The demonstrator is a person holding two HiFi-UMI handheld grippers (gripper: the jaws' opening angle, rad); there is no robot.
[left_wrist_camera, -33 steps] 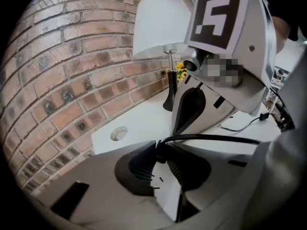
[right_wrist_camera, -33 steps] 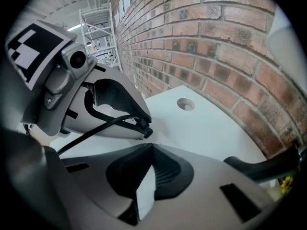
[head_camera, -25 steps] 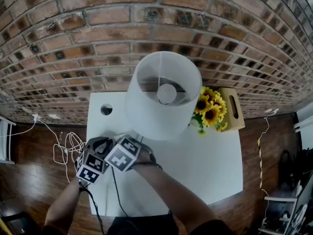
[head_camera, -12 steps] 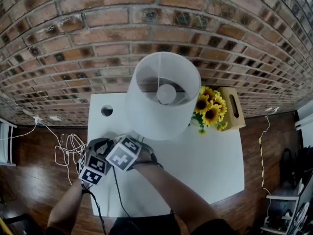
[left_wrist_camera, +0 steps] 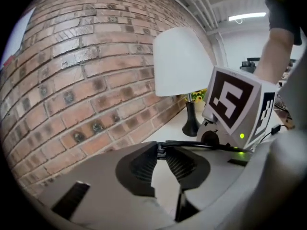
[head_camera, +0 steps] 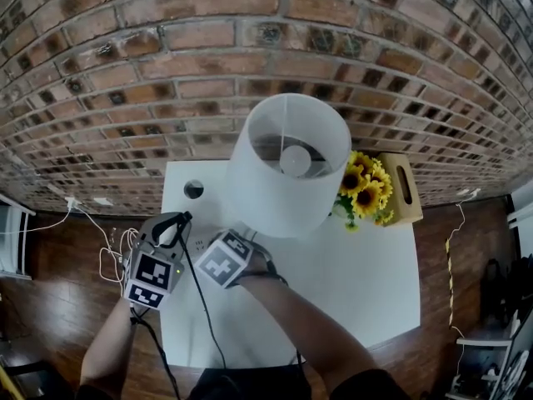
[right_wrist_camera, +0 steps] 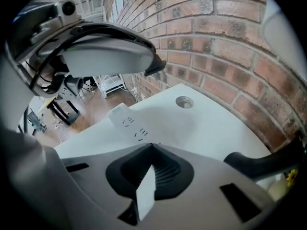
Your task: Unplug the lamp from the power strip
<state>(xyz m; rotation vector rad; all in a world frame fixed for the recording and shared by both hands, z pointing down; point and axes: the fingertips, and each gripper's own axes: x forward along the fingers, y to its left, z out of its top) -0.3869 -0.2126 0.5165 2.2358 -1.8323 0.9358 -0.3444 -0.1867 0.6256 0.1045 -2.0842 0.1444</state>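
Note:
The white-shaded lamp [head_camera: 287, 161] stands at the back of the white table [head_camera: 350, 282]; its dark base [left_wrist_camera: 191, 123] shows in the left gripper view. My left gripper [head_camera: 179, 220] is lifted above the table, its jaws just closed tighter on the lamp's black plug [left_wrist_camera: 160, 148]. The black cord [head_camera: 200, 298] hangs from the plug toward the table's front edge. The white power strip [right_wrist_camera: 125, 121] lies flat with its sockets bare. My right gripper [right_wrist_camera: 152, 145] is shut, and its tips rest on the strip's near end.
Sunflowers [head_camera: 366, 192] and a wooden box [head_camera: 401, 186] sit right of the lamp. A round cable hole [head_camera: 193, 189] is at the table's back left corner. White cables [head_camera: 117, 252] lie on the wooden floor at left. A brick wall rises behind the table.
My left gripper has risen up and away from the power strip with the black plug in it, and the cord now trails from its tips. The right gripper has stayed put.

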